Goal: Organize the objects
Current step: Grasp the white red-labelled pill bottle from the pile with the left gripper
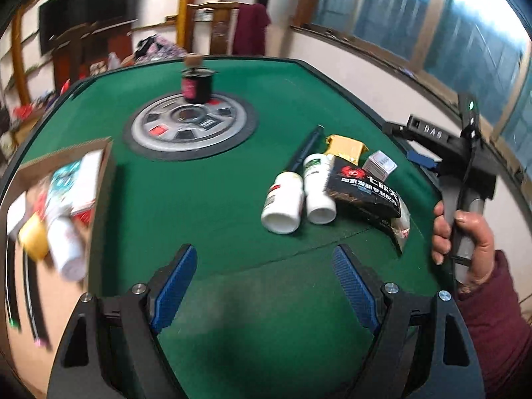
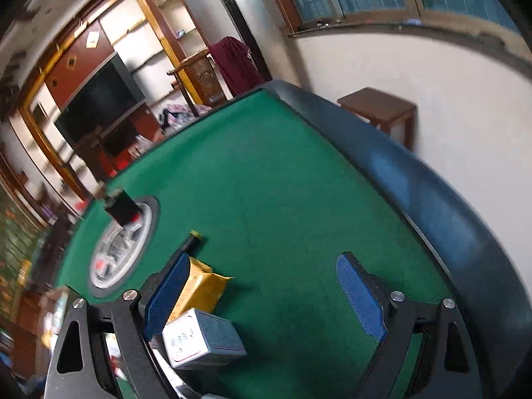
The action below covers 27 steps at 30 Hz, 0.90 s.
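Bottles point(image 1: 282, 201), two of them, white plastic and round, lie side by side on the green felt table point(image 1: 216, 199), caps toward the camera; the second bottle point(image 1: 318, 189) touches the first; a thin black pen point(image 1: 304, 149) lies just behind them; one glossy black packet point(image 1: 364, 189) with red and white print rests against the second bottle; one crinkled yellow packet point(image 1: 345, 146) and one small grey and white box point(image 1: 379, 164) lie beyond it; at the left edge one brown cardboard box point(image 1: 63, 179) holds a blurred jumble of more bottles and cartons; a dark round jar point(image 1: 196, 84) stands on the grey circular panel point(image 1: 189, 126) in the middle of the table.

Left gripper point(image 1: 264, 282) hovers over bare felt in front of the bottles, its blue ribbed pads spread wide with nothing between them; right gripper point(image 2: 266, 296), held by a hand point(image 1: 462, 236) in a maroon sleeve, is likewise spread wide and empty, the small box and yellow packet just beside its left pad.
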Motion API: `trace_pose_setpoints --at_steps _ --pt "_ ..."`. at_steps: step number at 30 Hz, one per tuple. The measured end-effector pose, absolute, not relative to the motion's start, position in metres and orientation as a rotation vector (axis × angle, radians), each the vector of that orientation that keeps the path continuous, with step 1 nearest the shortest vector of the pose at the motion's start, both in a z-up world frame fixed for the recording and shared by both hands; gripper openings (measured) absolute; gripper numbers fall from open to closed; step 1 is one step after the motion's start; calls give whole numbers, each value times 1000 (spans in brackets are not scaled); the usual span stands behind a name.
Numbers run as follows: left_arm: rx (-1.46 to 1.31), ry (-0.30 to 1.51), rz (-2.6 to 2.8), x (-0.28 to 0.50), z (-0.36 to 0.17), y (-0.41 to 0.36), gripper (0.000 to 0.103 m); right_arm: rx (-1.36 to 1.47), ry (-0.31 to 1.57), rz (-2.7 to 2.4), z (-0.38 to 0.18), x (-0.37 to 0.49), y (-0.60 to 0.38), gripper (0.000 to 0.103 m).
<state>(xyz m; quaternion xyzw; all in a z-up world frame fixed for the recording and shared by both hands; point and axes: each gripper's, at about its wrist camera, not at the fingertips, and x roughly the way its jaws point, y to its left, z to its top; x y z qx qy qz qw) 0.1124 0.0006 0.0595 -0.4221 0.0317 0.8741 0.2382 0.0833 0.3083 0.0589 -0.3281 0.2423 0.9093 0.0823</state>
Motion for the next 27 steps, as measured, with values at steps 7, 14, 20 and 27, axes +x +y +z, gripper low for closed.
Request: trace_pose_setpoints --at_steps 7,14,20,27 --pt "-1183 187 2357 82 40 42 83 -1022 781 2737 54 83 309 93" --pt "-1186 217 2324 64 29 59 47 -1064 843 2733 46 78 311 93" --pt "-1196 184 2309 56 28 55 34 -1091 870 2725 42 75 311 93" --pt "-1229 172 2310 47 17 59 37 -1104 825 2737 42 73 304 93"
